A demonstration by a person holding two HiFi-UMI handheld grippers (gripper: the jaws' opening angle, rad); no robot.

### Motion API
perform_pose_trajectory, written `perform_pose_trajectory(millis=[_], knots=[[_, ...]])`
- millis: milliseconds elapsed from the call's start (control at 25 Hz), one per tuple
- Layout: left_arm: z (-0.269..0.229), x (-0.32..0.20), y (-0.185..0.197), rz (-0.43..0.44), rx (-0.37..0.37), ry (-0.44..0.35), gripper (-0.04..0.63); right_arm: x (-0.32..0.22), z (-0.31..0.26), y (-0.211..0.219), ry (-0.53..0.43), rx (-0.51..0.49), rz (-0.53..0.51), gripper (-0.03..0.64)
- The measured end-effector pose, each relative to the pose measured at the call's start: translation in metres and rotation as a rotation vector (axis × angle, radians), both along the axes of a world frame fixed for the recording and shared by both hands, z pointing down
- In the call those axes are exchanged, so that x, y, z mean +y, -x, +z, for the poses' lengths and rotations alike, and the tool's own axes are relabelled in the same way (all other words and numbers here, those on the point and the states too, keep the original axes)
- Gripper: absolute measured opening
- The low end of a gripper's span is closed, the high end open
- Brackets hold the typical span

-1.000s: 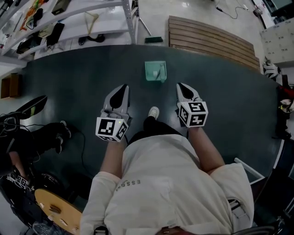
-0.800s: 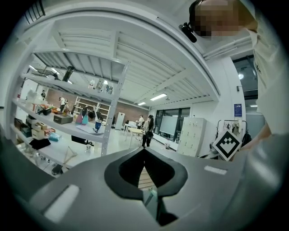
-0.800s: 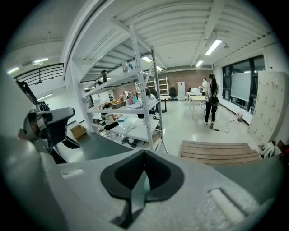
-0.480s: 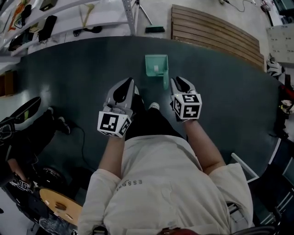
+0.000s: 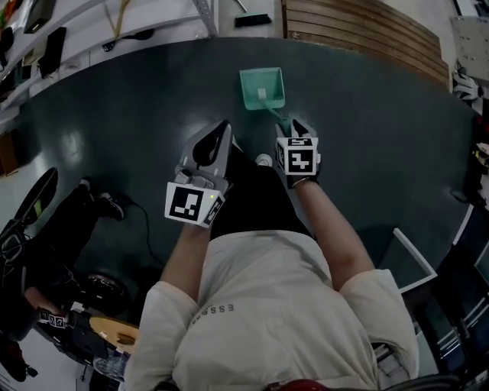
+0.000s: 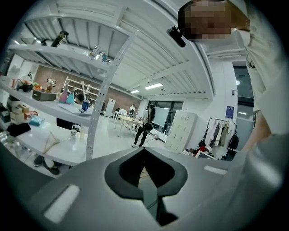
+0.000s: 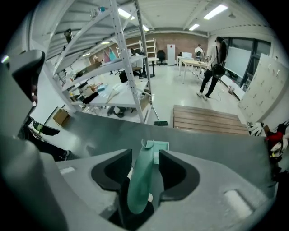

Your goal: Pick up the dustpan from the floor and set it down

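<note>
A green dustpan lies on the dark floor mat, its handle running back toward me. My right gripper points steeply down over that handle. In the right gripper view the handle lies between the two jaws of the right gripper. The jaws have just been opening, and a narrow gap shows on each side of the handle. The pan sits beyond the tips. My left gripper hovers left of the handle, shut and holding nothing; its tips meet.
A slatted wooden platform lies beyond the mat at the upper right. A white shelf rack and a small brush stand behind the dustpan. My shoe is between the grippers. A dark vehicle is at the left.
Both grippers moved forward toward the dustpan. The right one dropped, tipped downward and opened around the handle; the left one came up beside it.
</note>
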State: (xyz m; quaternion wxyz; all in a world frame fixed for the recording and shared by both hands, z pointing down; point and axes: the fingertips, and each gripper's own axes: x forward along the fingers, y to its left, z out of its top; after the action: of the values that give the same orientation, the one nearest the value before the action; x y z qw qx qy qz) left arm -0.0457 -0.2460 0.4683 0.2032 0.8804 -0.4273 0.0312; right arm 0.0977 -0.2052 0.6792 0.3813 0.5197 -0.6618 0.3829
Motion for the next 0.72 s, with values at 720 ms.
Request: perform_pose_trajectory(millis=[720], knots=[[0.055,-0.024,0.013,0.007,0.016,0.113,0.014,-0.016,0.071,0.012,0.19,-0.055,0.013,0.167]])
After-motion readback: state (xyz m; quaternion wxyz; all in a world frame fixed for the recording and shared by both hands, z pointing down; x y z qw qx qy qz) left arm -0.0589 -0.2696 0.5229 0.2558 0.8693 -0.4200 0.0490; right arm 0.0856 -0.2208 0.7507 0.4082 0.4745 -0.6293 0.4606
